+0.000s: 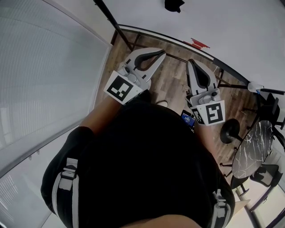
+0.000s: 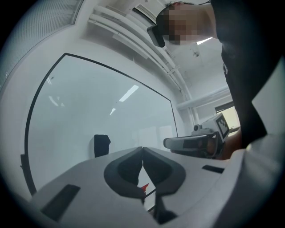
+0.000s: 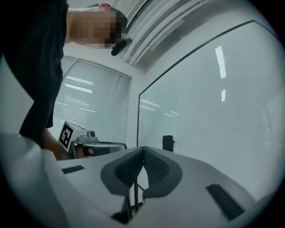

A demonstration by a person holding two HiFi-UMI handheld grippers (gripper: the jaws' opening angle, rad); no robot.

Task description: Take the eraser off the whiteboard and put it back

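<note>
Two white plastic tools, the left gripper (image 1: 162,53) and right gripper (image 1: 192,62), face a glossy, black-framed whiteboard (image 2: 102,111), jaws clenched on nothing. A small black rectangular eraser (image 1: 173,5) clings to the board, upper centre of the head view, well apart from both. Approach seems the step in hand; next, one gripper must open and reach it.

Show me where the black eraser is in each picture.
Head view: eraser at the top edge, on the whiteboard.
Left gripper view: eraser left of centre, on the whiteboard.
Right gripper view: eraser just right of centre.
Shared landmark: the whiteboard's black frame.
</note>
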